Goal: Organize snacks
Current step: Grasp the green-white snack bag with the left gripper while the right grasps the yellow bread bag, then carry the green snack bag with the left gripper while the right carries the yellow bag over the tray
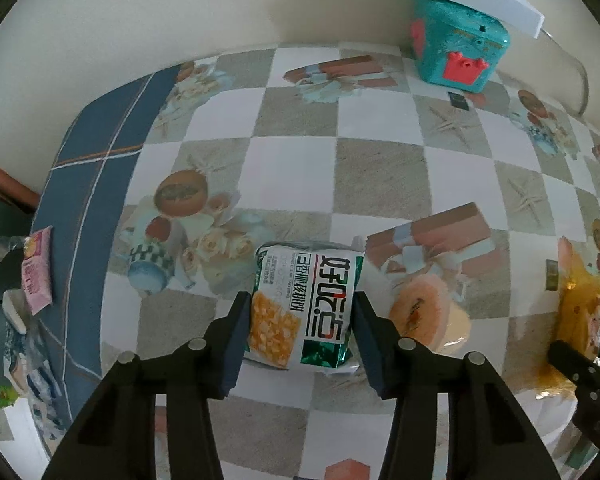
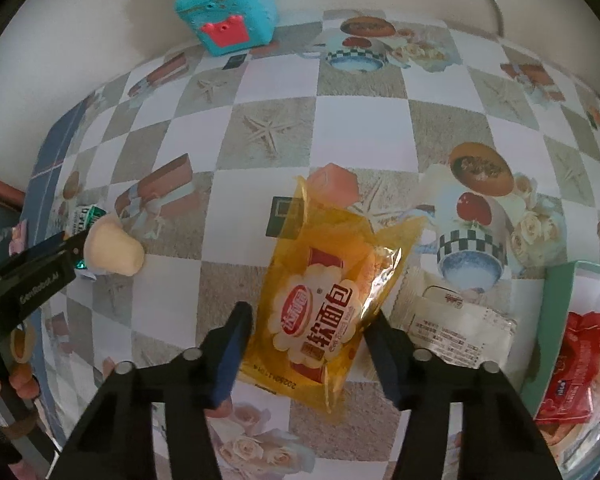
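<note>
A white and green snack packet (image 1: 306,306) lies on the checkered tablecloth between the open fingers of my left gripper (image 1: 302,304), which straddles it without a clear squeeze. A yellow soft-bread bag (image 2: 324,300) lies on the cloth between the open fingers of my right gripper (image 2: 310,320). An orange jelly cup (image 1: 432,316) lies on its side right of the green packet; it also shows in the right wrist view (image 2: 114,246), beside the left gripper (image 2: 66,248). The yellow bag (image 1: 580,308) shows at the right edge of the left wrist view.
A teal toy box (image 1: 458,48) stands at the back by the wall. A clear white-labelled packet (image 2: 456,324) lies right of the yellow bag. A teal tray (image 2: 556,320) at the right holds red snack packets (image 2: 576,368). A pink packet (image 1: 36,272) lies past the table's left edge.
</note>
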{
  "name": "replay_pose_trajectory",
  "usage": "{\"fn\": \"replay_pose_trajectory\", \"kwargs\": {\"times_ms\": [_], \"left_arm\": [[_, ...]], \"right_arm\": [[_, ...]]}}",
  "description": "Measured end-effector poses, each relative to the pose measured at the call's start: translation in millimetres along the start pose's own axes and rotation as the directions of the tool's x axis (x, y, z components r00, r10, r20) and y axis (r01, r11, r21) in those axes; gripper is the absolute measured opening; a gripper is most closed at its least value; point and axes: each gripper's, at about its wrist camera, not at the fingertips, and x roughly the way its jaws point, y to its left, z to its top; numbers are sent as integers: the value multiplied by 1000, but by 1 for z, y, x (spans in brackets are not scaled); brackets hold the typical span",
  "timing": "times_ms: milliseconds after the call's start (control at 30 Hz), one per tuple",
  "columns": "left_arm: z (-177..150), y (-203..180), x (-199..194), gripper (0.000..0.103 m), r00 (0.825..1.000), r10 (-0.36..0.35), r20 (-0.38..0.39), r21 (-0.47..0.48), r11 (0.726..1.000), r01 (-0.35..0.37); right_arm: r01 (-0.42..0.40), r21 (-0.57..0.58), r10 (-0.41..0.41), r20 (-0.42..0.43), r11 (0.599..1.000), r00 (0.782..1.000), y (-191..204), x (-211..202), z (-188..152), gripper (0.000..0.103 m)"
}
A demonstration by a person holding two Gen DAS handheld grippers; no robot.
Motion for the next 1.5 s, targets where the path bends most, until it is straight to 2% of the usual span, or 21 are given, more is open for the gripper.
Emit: {"fn": "replay_pose_trajectory", "kwargs": {"times_ms": [167, 300, 500, 667, 933, 1133, 1267, 1500], "left_arm": [[-19, 18, -6, 51, 999, -24, -24, -90, 996, 21], [-44, 31, -14, 51, 999, -11, -47, -164, 986, 3], [-88, 44, -47, 51, 999, -50, 7, -281, 959, 50], [-118, 32, -83, 51, 992, -99, 75, -328, 937, 119], [-135, -26, -136, 51, 978, -139, 157, -299, 937, 181], [-141, -77, -160, 51, 968, -169, 187, -244, 946, 213], [-138, -109, -169, 51, 967, -167, 193, -198, 958, 205], [-131, -159, -182, 51, 965, -165, 205, -114, 975, 191]], "right_arm": [[-24, -15, 24, 24, 1000, 999, 4, -9, -19, 48], [-47, -37, 48, 52, 998, 997, 7, -22, -41, 47], [-84, -20, 86, 94, 996, 992, 4, -49, -75, 46], [-120, 31, 114, 159, 992, 981, -10, -76, -108, 46], [-112, 125, 74, 272, 986, 959, -48, -118, -149, 46], [-103, 172, 39, 342, 980, 939, -78, -140, -156, 47], [-111, 194, 32, 370, 975, 928, -97, -149, -155, 47], [-109, 294, -25, 417, 950, 909, -147, -170, -158, 47]]}}
